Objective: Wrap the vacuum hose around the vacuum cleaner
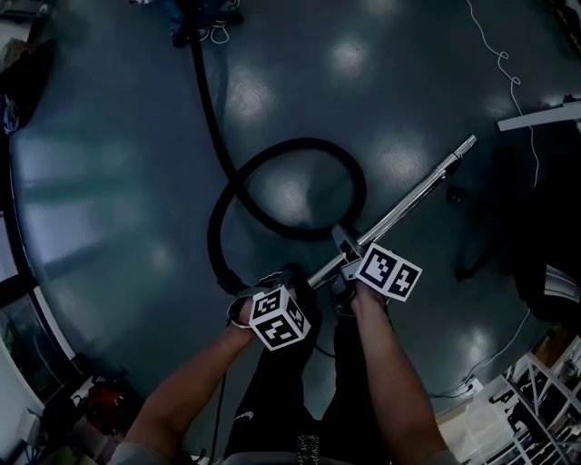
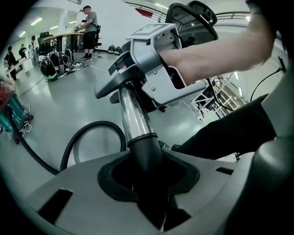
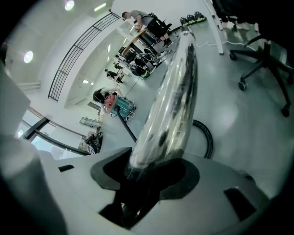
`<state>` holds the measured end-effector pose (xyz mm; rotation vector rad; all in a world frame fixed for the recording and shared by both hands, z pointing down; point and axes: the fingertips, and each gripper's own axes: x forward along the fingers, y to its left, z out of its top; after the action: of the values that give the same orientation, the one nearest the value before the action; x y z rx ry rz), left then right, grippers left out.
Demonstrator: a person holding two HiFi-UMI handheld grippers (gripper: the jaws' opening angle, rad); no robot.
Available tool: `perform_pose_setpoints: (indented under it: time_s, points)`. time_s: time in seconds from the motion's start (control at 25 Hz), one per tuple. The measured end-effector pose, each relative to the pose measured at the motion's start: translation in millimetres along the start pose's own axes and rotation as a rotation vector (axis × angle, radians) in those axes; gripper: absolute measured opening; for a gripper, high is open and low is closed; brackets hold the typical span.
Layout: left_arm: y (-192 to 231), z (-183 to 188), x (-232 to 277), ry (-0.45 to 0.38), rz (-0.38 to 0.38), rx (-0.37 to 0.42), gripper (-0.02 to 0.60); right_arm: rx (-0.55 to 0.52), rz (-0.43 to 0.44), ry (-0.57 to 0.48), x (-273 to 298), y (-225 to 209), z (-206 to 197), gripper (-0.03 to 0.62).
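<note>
black ribbed vacuum hose lies loose on the glossy grey floor. in the head view it comes down from the vacuum cleaner at the top edge, left of centre, and curls into one wide loop in the middle of the frame. the loop's near end meets the chrome wand, which slants from lower centre toward the upper right.

the left gripper has its fingers pinched on the wand's black collar, just below the bright tube. the right gripper sits just beyond it along the wand, its fingers clamped on the chrome tube itself. in the head view the two marker cubes sit side by side at lower centre, with bare forearms reaching in from the bottom edge.

a black office chair stands at the upper right of the right gripper view, well apart from the wand. a thin white cable snakes over the floor at the upper right of the head view.
</note>
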<state>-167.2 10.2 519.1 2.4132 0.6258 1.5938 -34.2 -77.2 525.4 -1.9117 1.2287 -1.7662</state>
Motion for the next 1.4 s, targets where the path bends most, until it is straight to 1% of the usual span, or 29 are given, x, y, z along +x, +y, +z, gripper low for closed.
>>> perform_pose_setpoints:
  time_s: [0.16,0.36,0.44,0.56,0.6,0.72,0.76,0.88,0.96,1.08,1.16,1.32,1.4]
  points:
    - [7,6,1,-0.016,-0.014,-0.057,0.132,0.016,-0.002,-0.031,8,7,12,0.160]
    - [16,30,9,-0.034,-0.023,-0.117,0.133,0.023,0.018,-0.033,12,11,39,0.130]
    - [21,39,8,-0.046,-0.019,-0.136,0.133,0.008,0.031,-0.032,14,20,50,0.121]
    - [29,55,6,-0.056,-0.035,-0.153,0.134,-0.033,0.060,-0.020,18,33,72,0.112]
    - [32,61,5,-0.059,-0.035,-0.155,0.144,-0.045,0.066,-0.019,18,34,80,0.110]
    - [45,75,1,-0.069,-0.022,-0.179,0.245,-0.097,0.084,0.000,22,37,107,0.101]
    - [48,80,0,-0.069,-0.024,-0.189,0.263,-0.121,0.089,0.014,24,37,114,0.100]
    - [56,94,-4,-0.049,-0.029,-0.192,0.266,-0.210,0.090,0.050,26,39,132,0.098]
    - [70,106,-13,-0.040,0.003,-0.173,0.268,-0.273,0.088,0.070,29,41,145,0.097]
    - [101,127,-31,-0.040,0.078,-0.148,0.268,-0.376,0.088,0.107,33,42,165,0.092]
    - [122,142,-45,-0.044,0.135,-0.130,0.268,-0.445,0.094,0.141,34,47,171,0.091]
    - [165,179,-80,-0.080,0.250,-0.096,0.267,-0.614,0.118,0.204,38,65,181,0.089]
    - [184,200,-101,-0.111,0.304,-0.061,0.267,-0.706,0.134,0.243,41,73,183,0.087]
